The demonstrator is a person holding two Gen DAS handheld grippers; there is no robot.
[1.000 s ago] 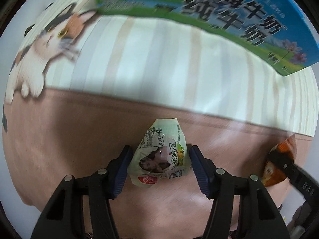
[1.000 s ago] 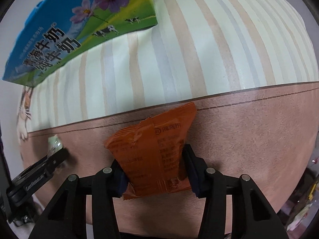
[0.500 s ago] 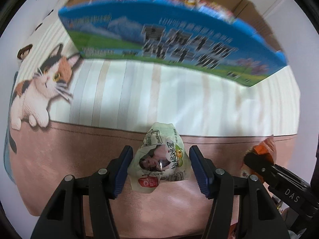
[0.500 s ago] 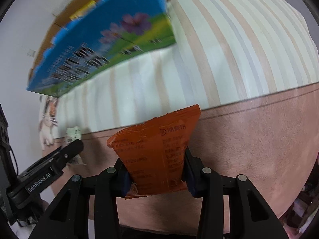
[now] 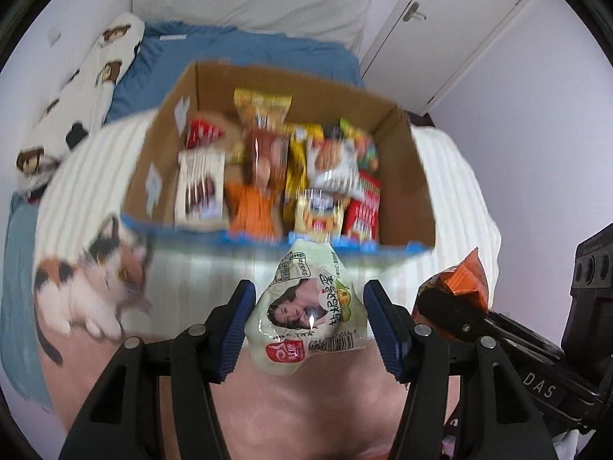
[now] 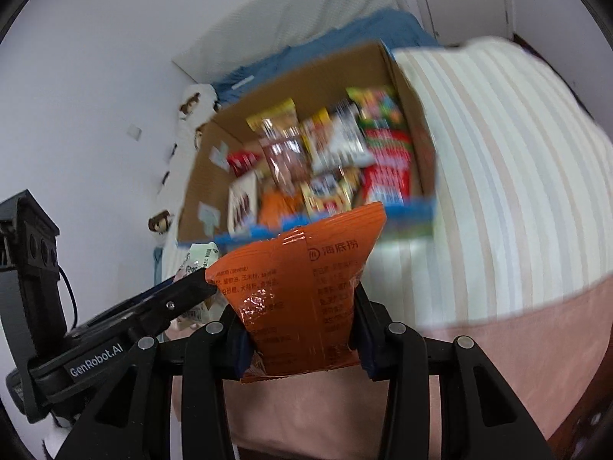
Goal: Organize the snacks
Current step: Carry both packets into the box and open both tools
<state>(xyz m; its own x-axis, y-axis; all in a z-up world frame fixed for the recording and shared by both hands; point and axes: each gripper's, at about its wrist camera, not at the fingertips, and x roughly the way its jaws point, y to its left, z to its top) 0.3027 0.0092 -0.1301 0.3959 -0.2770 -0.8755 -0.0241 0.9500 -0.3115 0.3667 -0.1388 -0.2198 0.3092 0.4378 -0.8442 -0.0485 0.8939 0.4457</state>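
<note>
Filling the right gripper (image 6: 302,329): an upright orange packet (image 6: 306,287).

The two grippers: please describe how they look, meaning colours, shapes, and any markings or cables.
Both are black plastic frames with round silver rivets. The left gripper has blue ribbed pads on its two fingers; seen from the right wrist, its side reads "GenRobot.AI" and a thin black cable hangs behind it. The right gripper has blue pads too, and "DAS" is printed on its side.
</note>
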